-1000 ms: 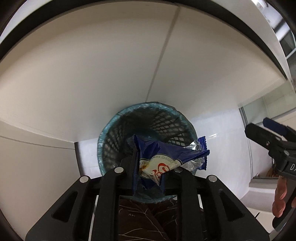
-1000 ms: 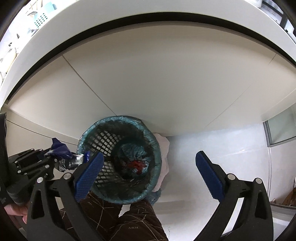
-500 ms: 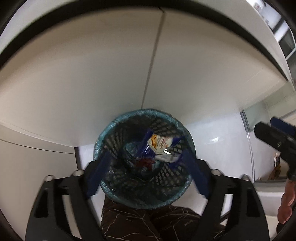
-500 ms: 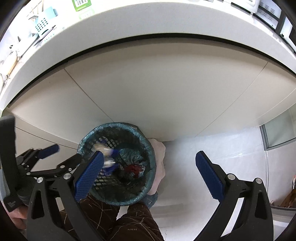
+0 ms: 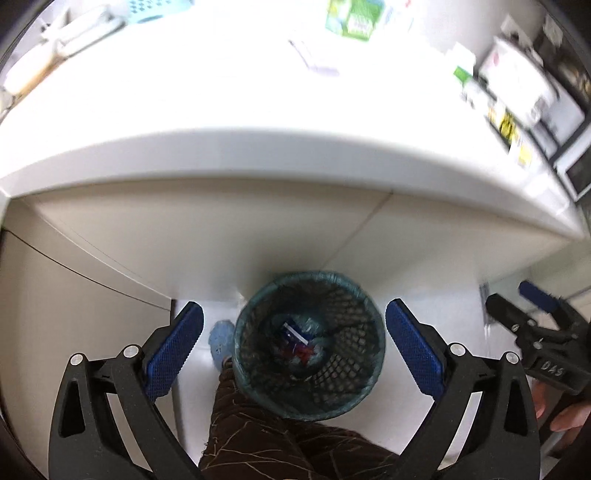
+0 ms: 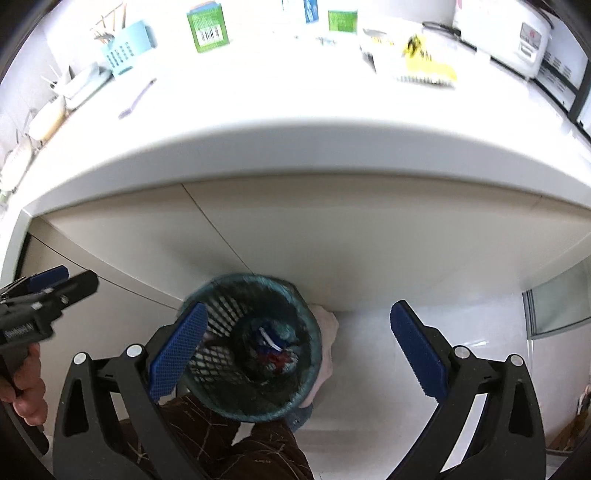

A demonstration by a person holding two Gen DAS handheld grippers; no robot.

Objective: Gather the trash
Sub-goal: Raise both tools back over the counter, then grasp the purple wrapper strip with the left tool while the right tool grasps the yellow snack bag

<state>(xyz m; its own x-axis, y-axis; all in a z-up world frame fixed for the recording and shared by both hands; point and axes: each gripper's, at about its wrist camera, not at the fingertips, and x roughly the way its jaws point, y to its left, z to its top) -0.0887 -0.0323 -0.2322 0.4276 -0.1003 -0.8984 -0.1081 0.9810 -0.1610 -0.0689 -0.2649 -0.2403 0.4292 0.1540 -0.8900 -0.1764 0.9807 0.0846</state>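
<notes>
A teal-lined black mesh bin (image 5: 347, 373) (image 6: 255, 408) stands on the white floor against the cabinet. A blue snack wrapper (image 5: 293, 332) (image 6: 269, 338) lies at its bottom on red and blue trash. My left gripper (image 5: 292, 305) hovers high above the bin; its jaws are opening wide and nothing is between them. My right gripper (image 6: 299, 307) also hangs above the bin, open and holding nothing. Each gripper shows at the edge of the other's view: the right gripper (image 5: 511, 295) on the right, the left gripper (image 6: 79, 277) on the left.
The white countertop (image 6: 295, 110) juts out above the bin, carrying green cartons (image 6: 208, 26), a blue basket (image 6: 127, 48), a yellow packet (image 6: 424, 62) and a white appliance (image 6: 509, 33). A brown-trousered leg (image 5: 277, 443) and a pale cloth (image 6: 328, 332) border the bin.
The left jaws opened and the blue wrapper dropped into the bin. Both grippers then rose, so the countertop has come into view.
</notes>
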